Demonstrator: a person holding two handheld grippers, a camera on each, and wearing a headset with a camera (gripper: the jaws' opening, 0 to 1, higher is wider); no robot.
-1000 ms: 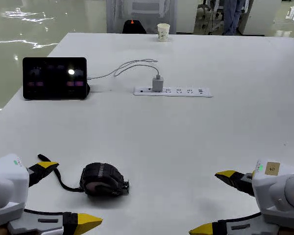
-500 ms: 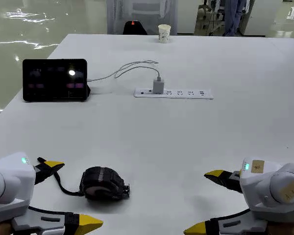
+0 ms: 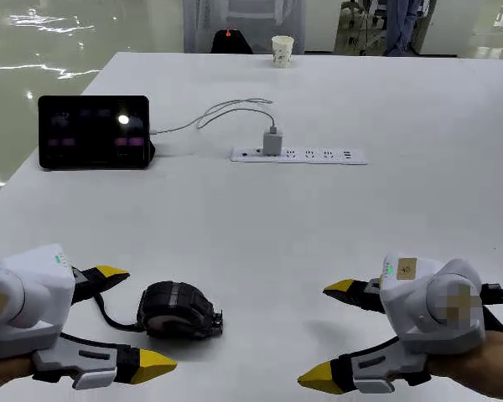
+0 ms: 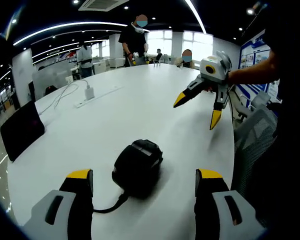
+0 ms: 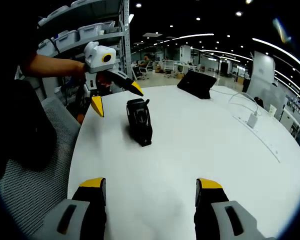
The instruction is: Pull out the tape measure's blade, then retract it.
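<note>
1. A black tape measure [image 3: 178, 309] lies on a white table [image 3: 318, 226], close to the near edge and left of centre, with its blade tip [image 3: 218, 316] at the right end of the case.
2. The left gripper [image 3: 145, 318], held in a person's hand, sits at the near left with its yellow-tipped jaws spread wide. The tape measure lies just ahead of the tips, in line with the gap between them, and neither jaw touches the case.
3. A thin black strap [image 3: 109, 314] curls from the left end of the case toward the far jaw of the left gripper. Whether it touches that jaw cannot be told.
4. In the left gripper view the tape measure [image 4: 137, 160] sits just beyond the left gripper [image 4: 144, 174]. The right gripper [image 4: 195, 116] hangs farther off over the table.
5. The right gripper [image 3: 315, 333] is at the near right, well apart from the tape measure, jaws wide and gripping nothing.
6. The right gripper view looks past the right gripper [image 5: 150, 182] to the tape measure [image 5: 140, 120], with the left gripper [image 5: 118, 102] just beyond it.
7. Farther back, a dark tablet [image 3: 94, 132] stands at the left. A white cable [image 3: 210, 115] runs from it to a charger [image 3: 272, 142] plugged into a white power strip [image 3: 299, 155].
8. A paper cup [image 3: 282, 50] stands at the table's far edge.
</note>
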